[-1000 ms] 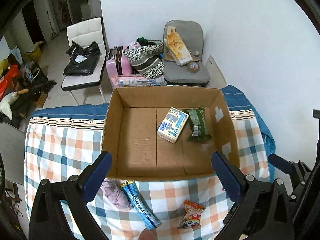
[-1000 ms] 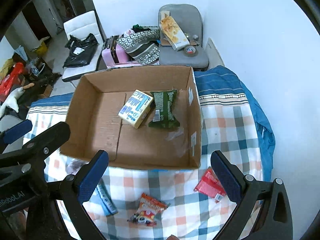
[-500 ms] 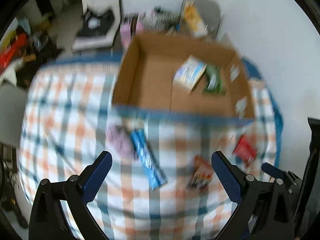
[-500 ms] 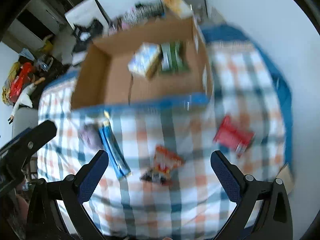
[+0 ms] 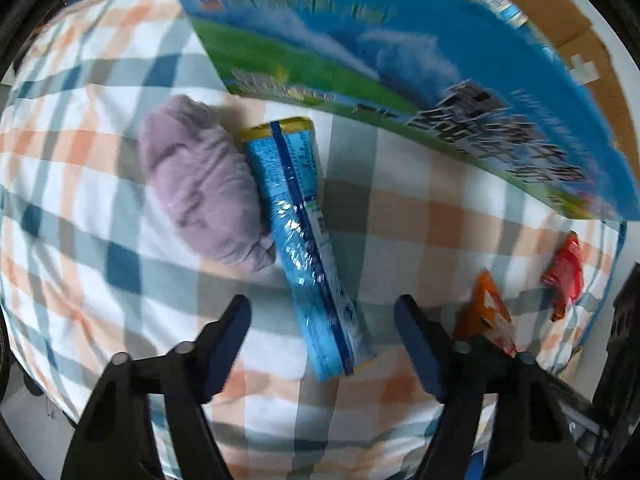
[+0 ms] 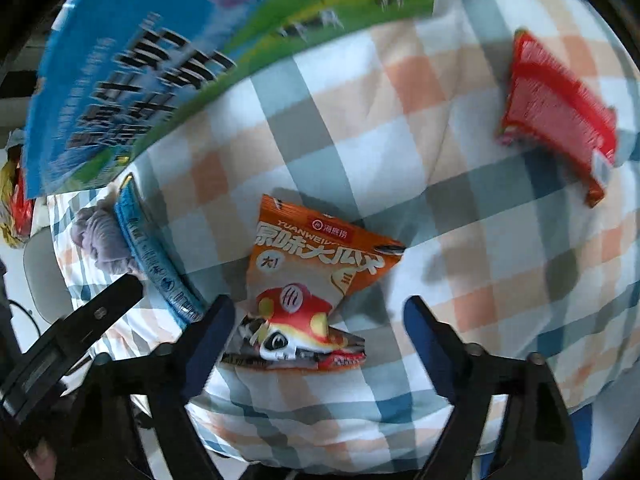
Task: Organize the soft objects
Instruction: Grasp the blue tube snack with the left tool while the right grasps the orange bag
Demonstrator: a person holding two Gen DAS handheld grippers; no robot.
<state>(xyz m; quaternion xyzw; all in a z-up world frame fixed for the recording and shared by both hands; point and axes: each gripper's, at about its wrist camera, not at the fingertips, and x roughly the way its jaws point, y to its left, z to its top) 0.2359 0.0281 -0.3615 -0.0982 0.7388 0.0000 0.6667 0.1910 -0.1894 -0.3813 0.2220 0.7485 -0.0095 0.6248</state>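
1. The left gripper [image 5: 322,338] has dropped from above the box to just over the bedspread; its fingers [image 5: 230,330] are spread, grasping nothing, straddling the near end of the blue tube pack [image 5: 302,236].
2. The right gripper [image 6: 316,330] has come down likewise, released and empty, with the orange seed packet [image 6: 308,280] between its fingers [image 6: 208,334].
3. Judging from this, two pickups are about to begin.
4. A lilac cloth bundle [image 5: 202,188] touches the tube pack's left side and may snag.
5. Beyond the tube pack stands the box wall [image 5: 420,80]; right of the seed packet lies a red packet [image 6: 558,116] on the checked bedspread [image 5: 88,264].
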